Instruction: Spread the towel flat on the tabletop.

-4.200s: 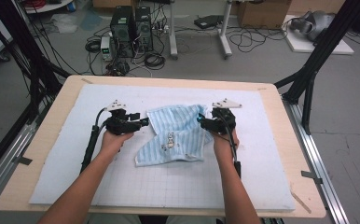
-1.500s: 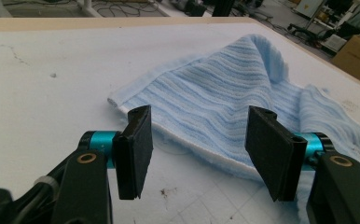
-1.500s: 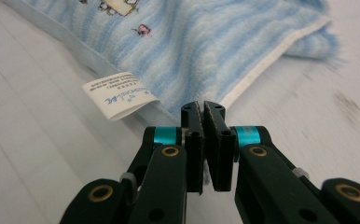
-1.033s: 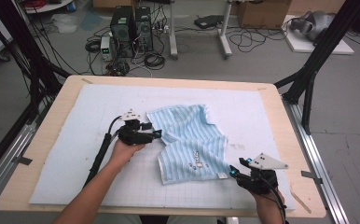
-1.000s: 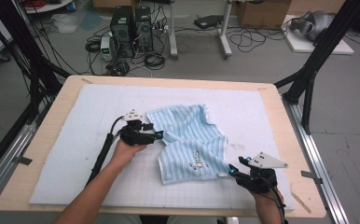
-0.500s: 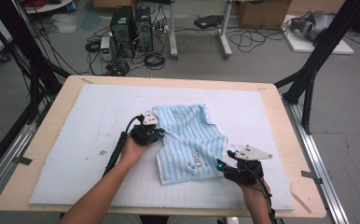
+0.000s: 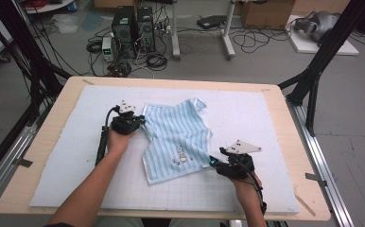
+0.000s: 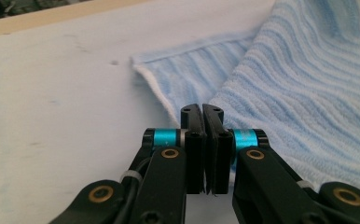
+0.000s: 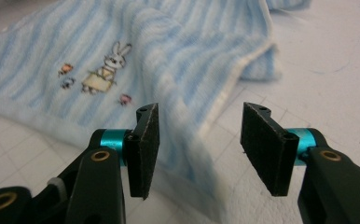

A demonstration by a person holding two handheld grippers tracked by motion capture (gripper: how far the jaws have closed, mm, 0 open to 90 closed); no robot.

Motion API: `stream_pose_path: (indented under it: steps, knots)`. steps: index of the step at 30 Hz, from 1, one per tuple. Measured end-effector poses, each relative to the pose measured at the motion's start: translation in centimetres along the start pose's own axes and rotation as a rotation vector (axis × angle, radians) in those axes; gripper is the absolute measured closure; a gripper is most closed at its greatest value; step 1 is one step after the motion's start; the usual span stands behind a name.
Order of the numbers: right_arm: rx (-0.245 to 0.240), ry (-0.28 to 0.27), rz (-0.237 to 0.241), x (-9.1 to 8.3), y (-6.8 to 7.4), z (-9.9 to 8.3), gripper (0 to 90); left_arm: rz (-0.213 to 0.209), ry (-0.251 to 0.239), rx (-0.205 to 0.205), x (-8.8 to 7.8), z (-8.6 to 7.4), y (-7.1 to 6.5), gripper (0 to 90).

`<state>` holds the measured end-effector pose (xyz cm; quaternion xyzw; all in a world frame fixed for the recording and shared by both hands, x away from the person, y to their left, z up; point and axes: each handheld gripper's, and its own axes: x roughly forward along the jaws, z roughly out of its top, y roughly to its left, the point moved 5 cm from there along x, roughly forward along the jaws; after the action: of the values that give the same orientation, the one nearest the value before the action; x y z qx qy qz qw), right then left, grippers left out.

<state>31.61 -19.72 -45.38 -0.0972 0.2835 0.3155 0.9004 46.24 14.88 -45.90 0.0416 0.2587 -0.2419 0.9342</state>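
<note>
1. A wooden desk (image 7: pixel 284 109) carries a pale grid mat (image 7: pixel 76 156); computer towers (image 7: pixel 133 23) and cables lie beyond its far edge.
2. The striped shirt (image 7: pixel 178 137) lies mid-desk, bearing a rabbit motif (image 9: pixel 104 70); no writing is readable.
3. The left claw (image 7: pixel 140 122) is pressed together at the shirt's edge; the right claw (image 7: pixel 214 161) stands apart at its near corner.

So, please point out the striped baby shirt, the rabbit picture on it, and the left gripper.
striped baby shirt (image 7: pixel 171 130), high view, middle of the blue striped cloth.
rabbit picture (image 9: pixel 104 71), right gripper view, the rabbit's body.
left gripper (image 8: pixel 201 112), left gripper view, where the closed jaw tips meet.
</note>
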Motion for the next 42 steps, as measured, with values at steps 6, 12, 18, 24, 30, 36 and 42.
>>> stream_pose_path:
  steps: [6,12,18,24,30,36,42]
  knots:
    - [0.028,-0.003,0.009,1.2,0.0,0.5,46.7,0.012,-0.027,-0.039,-0.1,0.3,1.4,87.2]
    - [-0.013,0.086,0.038,4.3,1.5,0.8,54.6,-0.006,-0.014,-0.034,0.4,-0.1,1.1,87.2]
    - [-0.085,0.165,0.067,4.4,2.3,0.2,84.8,-0.017,-0.013,-0.030,0.4,-0.1,1.2,87.2]
    - [-0.101,0.163,0.076,1.4,2.6,-1.9,84.8,-0.027,-0.004,-0.024,0.3,-0.3,1.3,87.2]
    - [-0.137,0.172,0.094,-2.4,2.8,-4.1,84.7,-0.024,-0.014,-0.026,0.4,-0.2,1.1,87.2]
    - [-0.108,0.159,0.114,-4.5,2.4,-5.1,69.9,-0.046,-0.007,-0.064,0.9,-0.4,0.4,80.9]
    - [-0.010,0.001,0.066,-4.4,1.0,-1.9,47.2,-0.077,-0.026,-0.168,0.2,-0.4,0.0,41.2]
